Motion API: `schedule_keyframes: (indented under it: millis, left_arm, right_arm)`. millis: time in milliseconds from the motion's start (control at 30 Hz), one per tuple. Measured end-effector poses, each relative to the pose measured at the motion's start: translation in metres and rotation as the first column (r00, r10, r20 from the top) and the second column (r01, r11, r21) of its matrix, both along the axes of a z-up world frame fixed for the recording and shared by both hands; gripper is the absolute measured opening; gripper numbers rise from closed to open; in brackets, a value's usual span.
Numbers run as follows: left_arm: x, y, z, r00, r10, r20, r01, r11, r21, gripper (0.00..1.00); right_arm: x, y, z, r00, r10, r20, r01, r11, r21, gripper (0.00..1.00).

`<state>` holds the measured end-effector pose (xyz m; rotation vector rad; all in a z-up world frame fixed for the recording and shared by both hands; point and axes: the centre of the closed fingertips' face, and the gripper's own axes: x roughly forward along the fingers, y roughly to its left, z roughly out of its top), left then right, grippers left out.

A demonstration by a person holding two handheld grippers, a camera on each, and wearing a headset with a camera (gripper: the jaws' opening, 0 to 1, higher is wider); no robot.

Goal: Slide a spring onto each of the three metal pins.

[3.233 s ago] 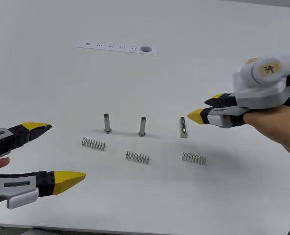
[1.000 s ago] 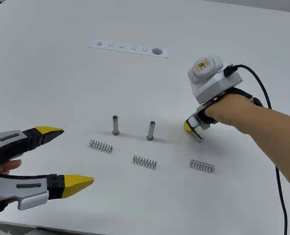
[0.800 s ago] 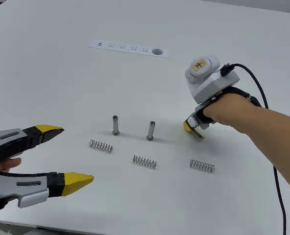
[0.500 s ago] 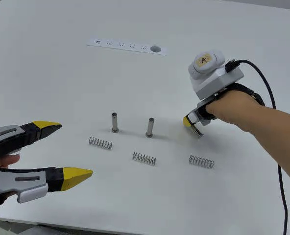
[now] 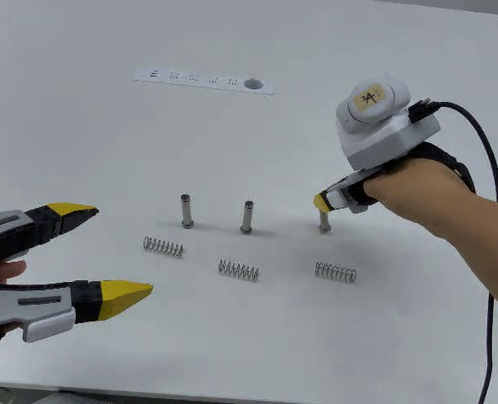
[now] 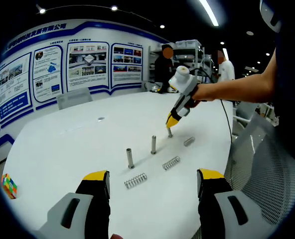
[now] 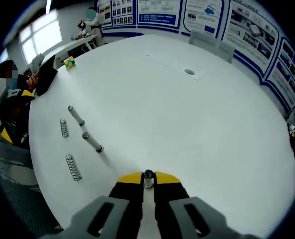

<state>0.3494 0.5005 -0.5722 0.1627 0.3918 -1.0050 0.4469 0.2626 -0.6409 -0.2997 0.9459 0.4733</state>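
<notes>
A: The right gripper (image 5: 323, 203), what does it hold?
B: Its yellow-tipped jaws are pressed together on the top of the right pin (image 5: 325, 222), a short steel cylinder standing upright on the smooth white tabletop (image 5: 232, 143).
A: And the left gripper (image 5: 119, 251)?
B: Its jaws are spread wide and hold nothing. It is at the near left, well apart from the parts.
A: The other parts?
B: The middle pin (image 5: 247, 217) and left pin (image 5: 186, 210) stand in a row with the first. Three coiled wire springs (image 5: 237, 270) lie flat, one just in front of each pin.
</notes>
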Motion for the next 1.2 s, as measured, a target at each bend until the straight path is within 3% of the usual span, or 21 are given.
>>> schedule_keyframes:
  millis: [300, 700, 933, 1200]
  left_arm:
    - [-0.001, 0.0, 0.004, 1.0, 0.0, 0.005, 0.0, 1.0, 0.002, 0.73]
    - [-0.001, 0.001, 0.004, 1.0, 0.001, 0.003, -0.001, 1.0, 0.004, 0.73]
    - [-0.001, -0.002, 0.005, 1.0, -0.005, 0.004, 0.005, 1.0, 0.002, 0.73]
    - [-0.002, -0.003, 0.006, 1.0, -0.006, 0.007, 0.006, 1.0, 0.0, 0.73]
  right_arm:
    - [-0.017, 0.001, 0.006, 1.0, -0.009, 0.004, 0.009, 1.0, 0.024, 0.09]
    - [-0.034, -0.002, 0.01, 1.0, -0.001, -0.003, 0.001, 1.0, 0.003, 0.09]
    - [-0.04, -0.003, 0.006, 1.0, 0.008, -0.006, -0.008, 1.0, -0.006, 0.09]
    - [-0.035, -0.004, 0.009, 1.0, 0.011, 0.017, -0.011, 1.0, 0.006, 0.12]
